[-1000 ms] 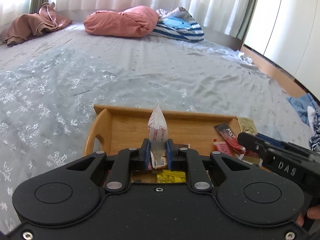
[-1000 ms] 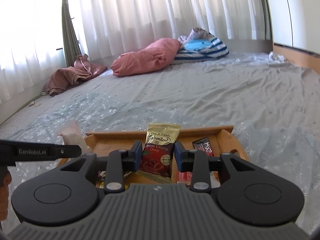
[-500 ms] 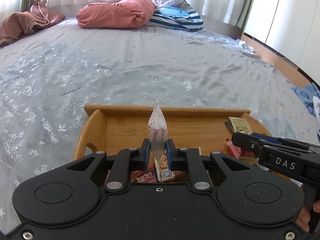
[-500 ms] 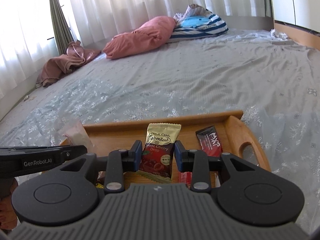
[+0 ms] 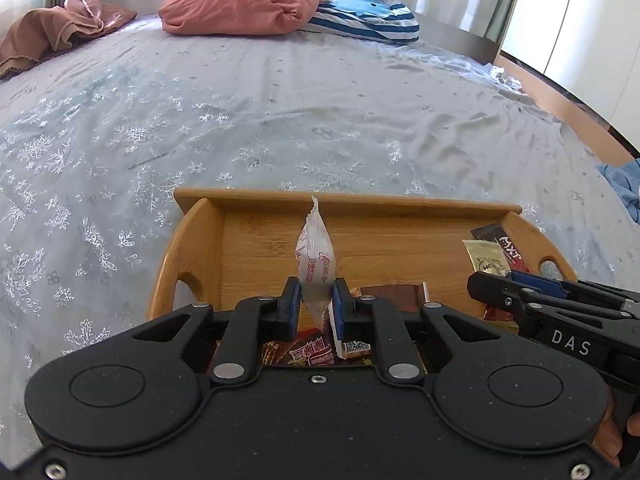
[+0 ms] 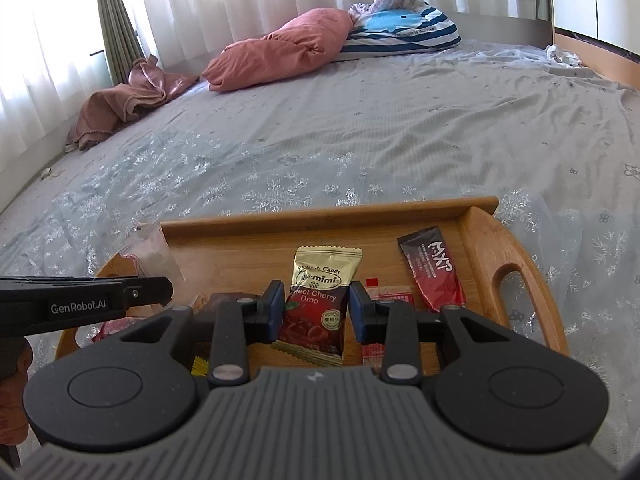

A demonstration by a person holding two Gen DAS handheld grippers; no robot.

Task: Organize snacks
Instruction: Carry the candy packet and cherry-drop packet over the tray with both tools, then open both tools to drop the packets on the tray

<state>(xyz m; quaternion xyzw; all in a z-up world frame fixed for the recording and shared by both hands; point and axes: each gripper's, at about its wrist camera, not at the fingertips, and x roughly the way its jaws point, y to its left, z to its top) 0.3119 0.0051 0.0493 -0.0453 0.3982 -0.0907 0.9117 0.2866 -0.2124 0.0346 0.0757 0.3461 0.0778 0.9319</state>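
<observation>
Snack packets clamped in both grippers' fingers: white packet [image 5: 315, 252] left, cherry-drop packet [image 6: 318, 300] right (over tray [image 6: 480, 240]).

Snack packets [image 6: 434, 272] in tray [image 6: 328, 214] on bed [image 6: 360, 120], pillows [image 6: 280, 52] behind.

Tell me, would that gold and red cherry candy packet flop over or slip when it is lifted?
The cherry candy packet probably stays fairly flat: it lies unbent between the right gripper jaws. Its glossy wrapper looks slippery. It seems light, being small and thin.
</observation>
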